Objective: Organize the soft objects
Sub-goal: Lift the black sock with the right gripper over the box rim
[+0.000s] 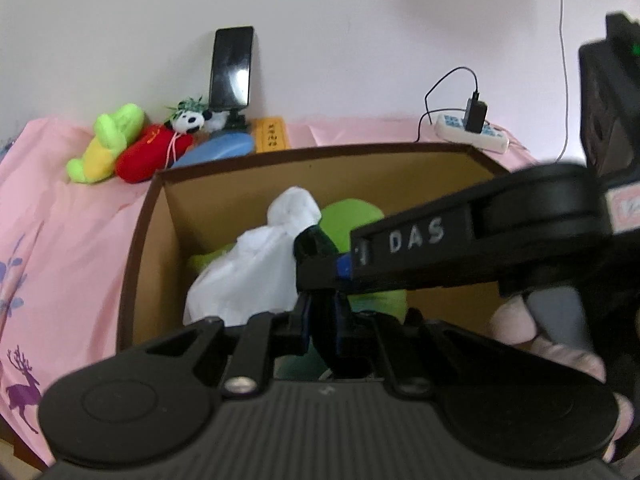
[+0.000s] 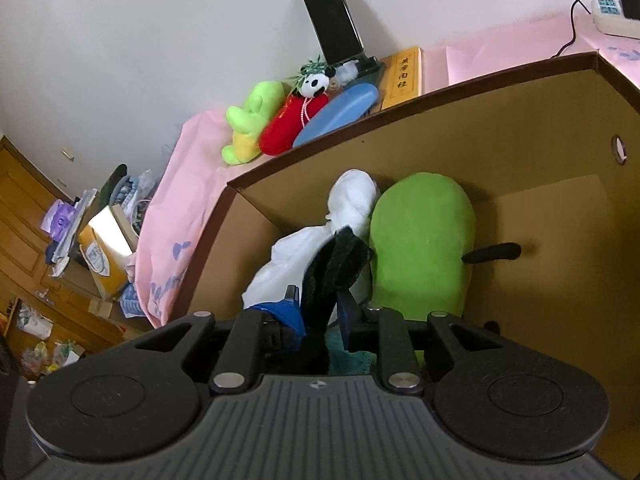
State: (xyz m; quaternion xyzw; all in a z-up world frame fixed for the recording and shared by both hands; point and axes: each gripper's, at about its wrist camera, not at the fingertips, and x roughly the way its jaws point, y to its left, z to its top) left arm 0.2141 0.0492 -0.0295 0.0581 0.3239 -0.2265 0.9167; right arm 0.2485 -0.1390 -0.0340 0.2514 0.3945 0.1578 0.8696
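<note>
My right claw (image 2: 320, 300) pinches a black cloth (image 2: 334, 268) inside the cardboard box (image 2: 500, 120), against white fabric (image 2: 348, 204) and a green plush (image 2: 424, 240); left claw (image 1: 320, 312) also clamped on it (pink-sheeted surface (image 1: 72, 208) around, wall behind).
</note>
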